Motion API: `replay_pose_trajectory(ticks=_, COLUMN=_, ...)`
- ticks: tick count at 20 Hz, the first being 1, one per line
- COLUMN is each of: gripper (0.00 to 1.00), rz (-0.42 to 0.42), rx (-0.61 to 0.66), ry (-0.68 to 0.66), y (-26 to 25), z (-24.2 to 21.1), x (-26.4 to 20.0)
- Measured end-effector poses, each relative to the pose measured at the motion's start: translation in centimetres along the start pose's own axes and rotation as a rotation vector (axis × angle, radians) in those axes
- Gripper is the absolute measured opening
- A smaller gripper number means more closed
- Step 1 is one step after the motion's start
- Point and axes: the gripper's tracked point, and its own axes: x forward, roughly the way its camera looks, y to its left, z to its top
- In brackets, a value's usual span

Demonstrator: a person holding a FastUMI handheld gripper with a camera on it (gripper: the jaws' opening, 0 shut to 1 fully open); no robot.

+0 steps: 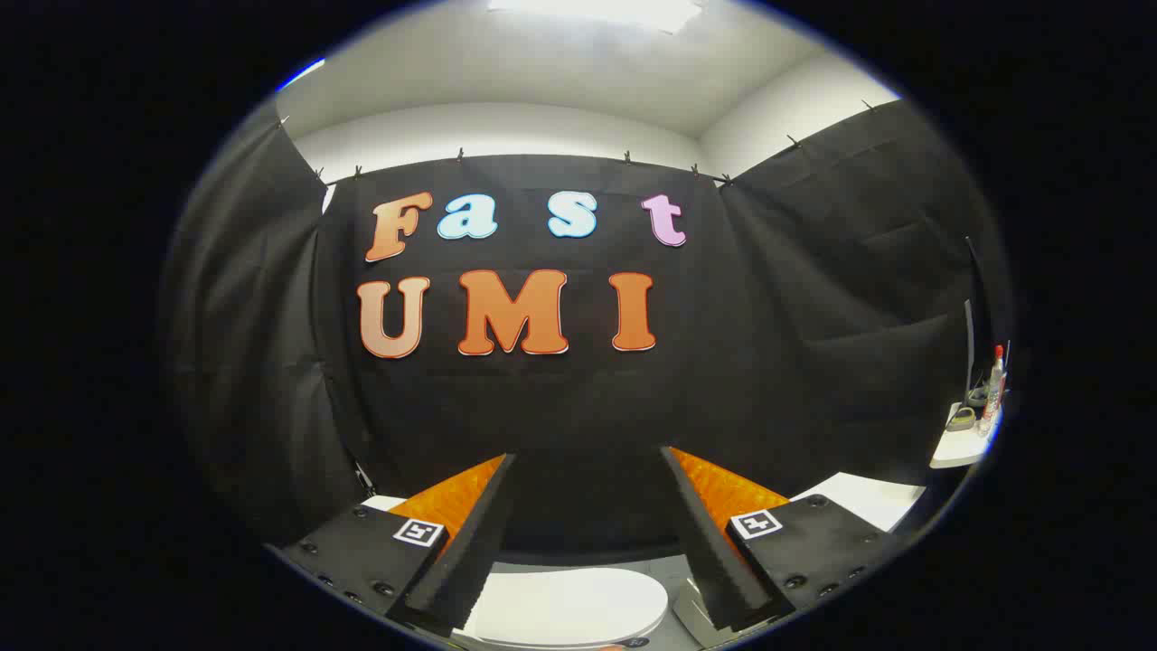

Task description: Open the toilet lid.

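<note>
The white toilet lid [565, 608] lies flat and closed low down, seen between and below my two fingers. My gripper [587, 457] is open, its fingers spread wide with nothing between them, held above the lid and pointing at the black cloth wall beyond. A second white part of the toilet [691, 615] shows beside the lid, under the right finger.
A white surface [863, 497] sits to the right of the right finger. Farther right, a small white shelf [963, 445] holds a bottle with a red cap [996, 384] and some small items. Black cloth walls close in the booth on three sides.
</note>
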Motion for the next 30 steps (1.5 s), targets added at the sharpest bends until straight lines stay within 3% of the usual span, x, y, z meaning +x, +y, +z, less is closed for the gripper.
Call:
replay_pose_trajectory(ticks=11, gripper=0.99, rz=-0.057, rx=-0.055, ry=-0.036, y=-5.9, z=0.5, x=-0.1)
replay_pose_trajectory(ticks=19, gripper=0.99, rz=-0.044, rx=-0.045, ry=-0.028, y=-5.4, z=-1.0, x=0.4)
replay_pose_trajectory(ticks=25, gripper=0.99, rz=-0.045, rx=-0.025, ry=0.003, y=-5.3, z=-4.0, x=1.2)
replay_pose_trajectory(ticks=30, gripper=0.99, rz=-0.073, rx=-0.002, ry=0.05, y=-6.3, z=-9.6, x=2.0)
